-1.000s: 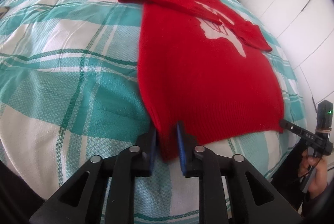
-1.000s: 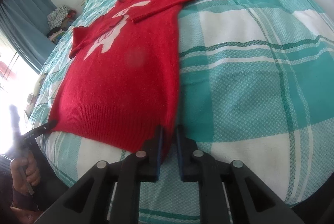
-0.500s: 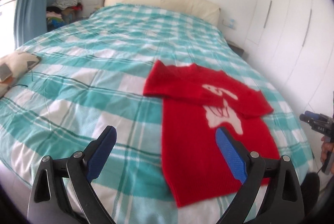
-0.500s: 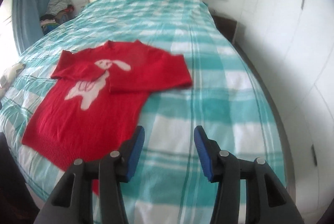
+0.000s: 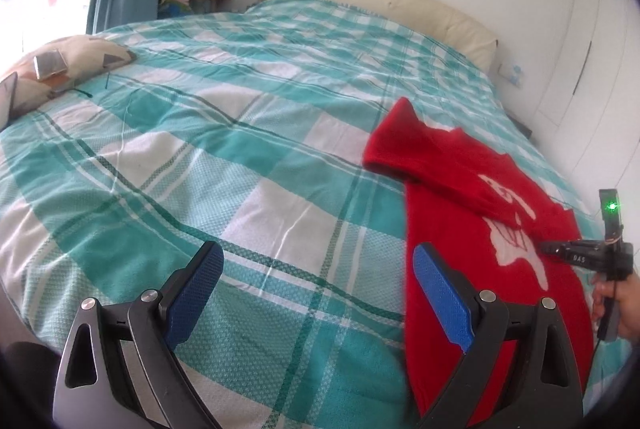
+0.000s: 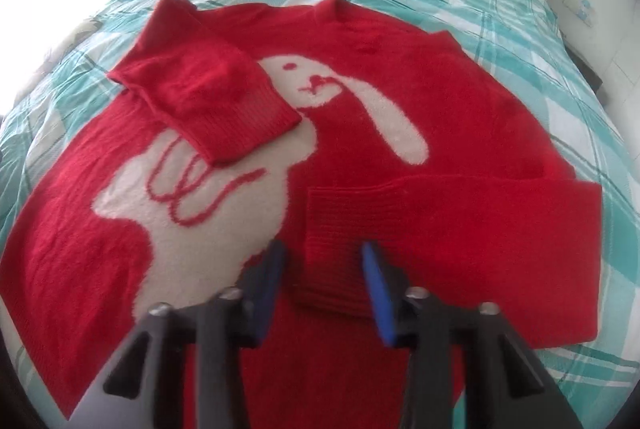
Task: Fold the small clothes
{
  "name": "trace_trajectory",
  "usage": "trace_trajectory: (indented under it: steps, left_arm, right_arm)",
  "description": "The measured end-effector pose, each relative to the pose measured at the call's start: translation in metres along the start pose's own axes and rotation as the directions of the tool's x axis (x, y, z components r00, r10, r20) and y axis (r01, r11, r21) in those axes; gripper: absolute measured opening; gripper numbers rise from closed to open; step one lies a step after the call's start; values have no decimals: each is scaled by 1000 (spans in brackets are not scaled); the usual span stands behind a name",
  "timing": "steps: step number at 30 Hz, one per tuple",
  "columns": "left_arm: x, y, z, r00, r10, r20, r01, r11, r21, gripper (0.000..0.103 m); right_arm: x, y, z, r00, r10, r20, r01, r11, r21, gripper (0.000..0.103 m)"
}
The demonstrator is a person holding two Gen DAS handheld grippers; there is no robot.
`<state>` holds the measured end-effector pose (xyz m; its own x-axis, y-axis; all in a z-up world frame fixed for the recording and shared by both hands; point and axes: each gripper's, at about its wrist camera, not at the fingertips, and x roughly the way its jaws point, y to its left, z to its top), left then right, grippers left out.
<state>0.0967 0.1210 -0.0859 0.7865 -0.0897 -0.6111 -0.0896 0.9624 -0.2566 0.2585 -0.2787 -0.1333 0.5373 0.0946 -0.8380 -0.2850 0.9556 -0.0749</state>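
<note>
The red sweater (image 6: 400, 77) lies mid-frame on the bed (image 5: 240, 149), the blurred right tool (image 6: 322, 249) (jaws just closing, not yet clenched) straddling its folded sleeve cuff (image 6: 340, 221), the left tool (image 5: 318, 251) released, hiding the hem.

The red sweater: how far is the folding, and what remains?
Done: both sleeves lie folded across the front of the red sweater, one sleeve over the rabbit, the other sleeve below it. In hand: the right gripper has just been closing, that cuff between its jaws; the left gripper is open over the bed. Left: folding the body.
</note>
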Motion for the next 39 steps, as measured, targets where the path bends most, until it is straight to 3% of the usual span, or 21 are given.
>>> trace_trajectory:
  steps: [3,5,8,12,15,21,24,25,29,31,33,36,37,38,39]
  left_arm:
    - [0,3,-2,1000,-14,-20,13,1000,-18,97]
    - [1,4,-3,1000,-10,-22,9,1000,-30,97]
    - [3,3,-3,1000,-9,-25,8,999,-41,97]
    - [7,-1,-6,999,-1,-37,-1,999,-36,97]
    - [11,-4,-9,999,8,-50,-10,1000,-24,97]
    - [17,-5,-15,997,38,-72,-38,999,0,97]
    - [21,-8,-16,995,51,-80,-51,999,12,97]
    - [22,-9,-17,995,55,-81,-54,998,16,97]
    - [24,-11,-17,994,65,-85,-62,998,29,97]
    - [24,-11,-17,995,61,-84,-59,998,24,97]
    - [25,-12,-18,994,60,-86,-59,998,19,97]
    - [26,-11,-19,994,61,-92,-61,998,11,97]
    - [27,-12,-19,993,63,-95,-63,998,11,97]
    - [28,-12,-19,993,65,-97,-64,998,13,97]
    - [28,-11,-19,993,66,-98,-65,998,14,97]
  right_arm:
    - [-45,-55,-6,992,-45,115,24,985,173,8]
    - [-83,-111,-23,977,-110,184,42,940,339,8]
    - [-139,-193,-71,941,-242,235,62,808,586,8]
    - [-179,-260,-144,902,-389,188,118,641,759,9]
    - [-179,-285,-184,903,-397,165,97,561,822,9]
    - [-167,-293,-227,884,-407,232,-3,491,871,8]
    - [-164,-299,-247,878,-382,289,-127,396,910,8]
    - [-165,-300,-249,875,-380,299,-144,385,912,8]
    - [-154,-300,-248,899,-295,323,-190,402,896,12]
    - [-155,-301,-255,888,-288,359,-241,373,896,16]
    - [-154,-300,-258,873,-270,405,-303,349,887,28]
    - [-151,-296,-253,885,-258,388,-283,362,888,31]
    - [-151,-295,-252,893,-271,360,-249,369,895,21]
    - [-151,-294,-250,902,-286,323,-205,374,904,4]
    - [-152,-293,-249,905,-308,294,-170,372,912,4]
